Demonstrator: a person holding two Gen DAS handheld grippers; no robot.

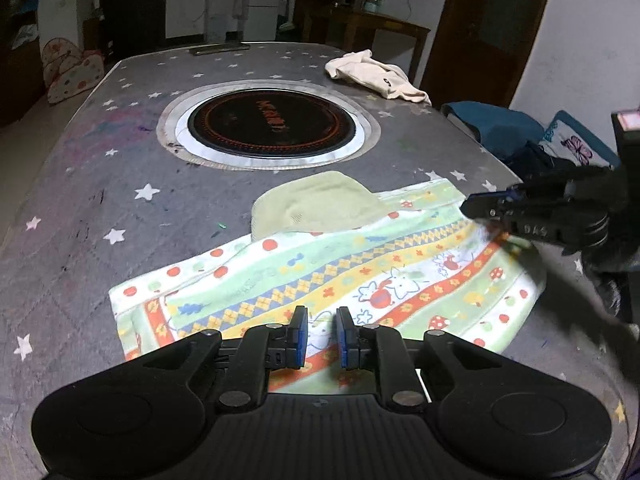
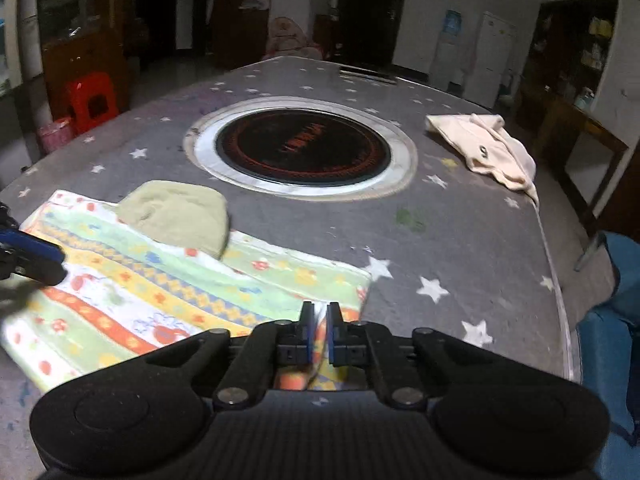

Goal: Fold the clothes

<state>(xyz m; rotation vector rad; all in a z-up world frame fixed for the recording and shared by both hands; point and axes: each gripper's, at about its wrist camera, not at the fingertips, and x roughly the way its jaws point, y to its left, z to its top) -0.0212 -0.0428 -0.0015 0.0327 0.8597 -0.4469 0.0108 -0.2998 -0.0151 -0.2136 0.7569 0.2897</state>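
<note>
Grey star-print table cover wide, slick-looking. Striped cartoon-print towel-like cloth lies spread at near edge, pale green knit piece on its far side. Right gripper pinches cloth's near right corner, gap narrow. Left gripper hovers over near hem, blue pads apart, gripping nothing.

Risks, as I judge:
- one-sided pull skews cloth, drags green piece
- thin corner slips from pads
</note>
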